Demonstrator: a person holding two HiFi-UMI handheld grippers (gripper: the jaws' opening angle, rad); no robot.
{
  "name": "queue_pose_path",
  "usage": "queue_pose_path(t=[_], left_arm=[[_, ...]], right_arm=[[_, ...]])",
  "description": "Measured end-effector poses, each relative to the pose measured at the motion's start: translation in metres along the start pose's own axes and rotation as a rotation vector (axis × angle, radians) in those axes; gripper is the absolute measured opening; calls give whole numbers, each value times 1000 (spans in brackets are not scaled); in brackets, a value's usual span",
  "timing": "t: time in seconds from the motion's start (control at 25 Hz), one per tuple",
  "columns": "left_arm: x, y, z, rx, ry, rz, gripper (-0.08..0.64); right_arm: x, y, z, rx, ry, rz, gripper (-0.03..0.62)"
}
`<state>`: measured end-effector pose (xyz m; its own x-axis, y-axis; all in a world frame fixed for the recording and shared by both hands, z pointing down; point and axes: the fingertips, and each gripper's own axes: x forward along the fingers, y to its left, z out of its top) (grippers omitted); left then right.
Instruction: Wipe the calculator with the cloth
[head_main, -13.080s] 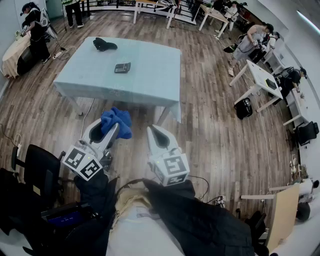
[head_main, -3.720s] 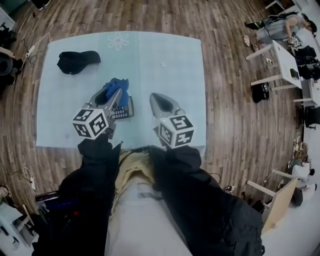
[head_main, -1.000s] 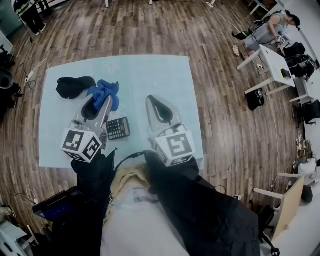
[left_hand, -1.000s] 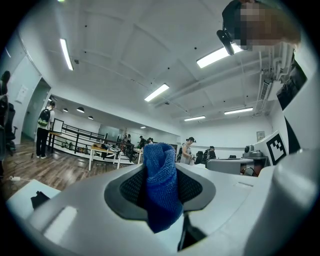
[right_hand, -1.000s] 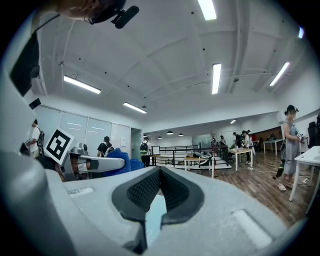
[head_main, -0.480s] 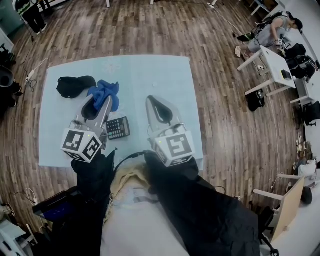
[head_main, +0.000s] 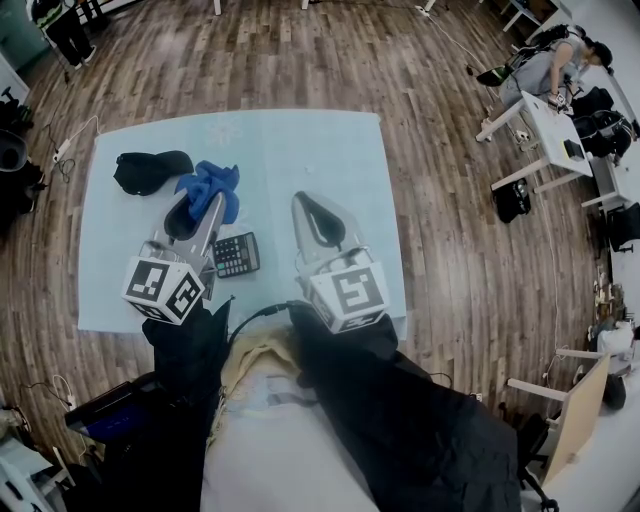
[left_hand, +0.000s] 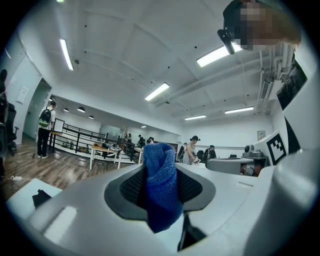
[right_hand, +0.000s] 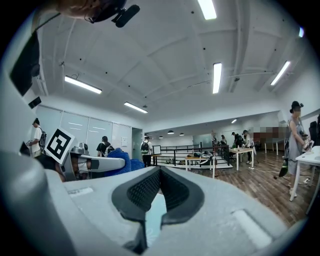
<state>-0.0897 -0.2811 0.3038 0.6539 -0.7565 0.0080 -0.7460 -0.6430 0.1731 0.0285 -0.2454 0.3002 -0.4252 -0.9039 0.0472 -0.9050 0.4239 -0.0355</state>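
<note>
A black calculator (head_main: 236, 255) lies flat on the pale blue table (head_main: 300, 150), near its front edge. My left gripper (head_main: 212, 200) is held above the table just left of and beyond the calculator, shut on a blue cloth (head_main: 210, 184) that bunches out past its tips. In the left gripper view the blue cloth (left_hand: 160, 192) hangs pinched between the jaws of the left gripper (left_hand: 159, 165). My right gripper (head_main: 304, 198) hovers to the calculator's right, shut and holding nothing. The right gripper view shows the right gripper (right_hand: 159, 170) closed, with the cloth (right_hand: 116, 161) off to its left.
A black cap (head_main: 150, 170) lies at the table's back left, beside the cloth. Wood floor surrounds the table. White desks (head_main: 545, 115) with people stand far right. A thin cable (head_main: 226, 300) lies at the table's front edge.
Over the last second nothing has visibly moved. Since 3.7 s ago the left gripper and cloth have come off the calculator and now sit beyond it.
</note>
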Motion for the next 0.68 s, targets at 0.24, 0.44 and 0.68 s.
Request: queue_pose_path(t=[0.24,0.44,0.68], left_arm=[[2,0,0,-1,4,-3,143],[1,1,-4,-9,12,-5,143],[4,-1,-7,-12,19,-13,143]], right_arm=[[2,-3,-6,3,3,0,0],[1,-2,-9,8,10,3,0],[1,-3,-13,9,19,2,0]])
